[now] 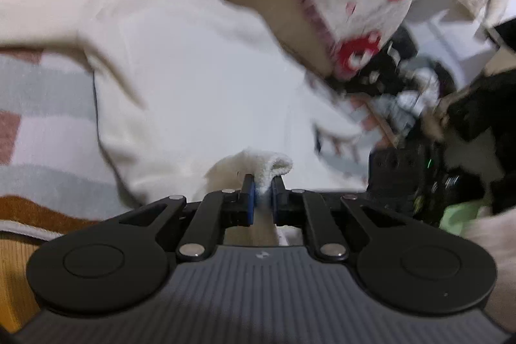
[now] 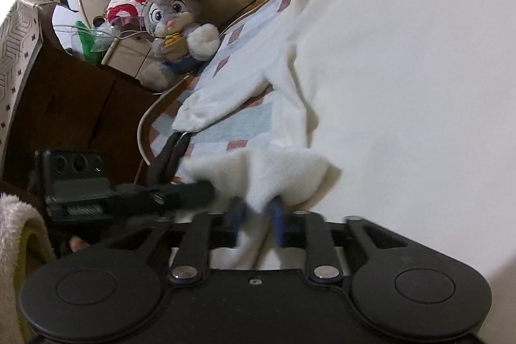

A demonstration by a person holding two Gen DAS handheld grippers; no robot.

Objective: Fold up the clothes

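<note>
Lying on the bed [image 2: 245,121], a white garment [image 1: 200,86] is pinched by both grippers' closed jaws: left gripper [image 1: 262,195]; right gripper [image 2: 258,215].

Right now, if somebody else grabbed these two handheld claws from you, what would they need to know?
Left gripper: shut on a bunched edge of the white garment.
Right gripper: shut on another edge of it, close beside the left one.
The garment lies spread over the patchwork blanket, one sleeve out to the side.
Done: both edges gripped.
Left: no finished fold shows yet. The stuffed rabbit sits clear of it.
</note>
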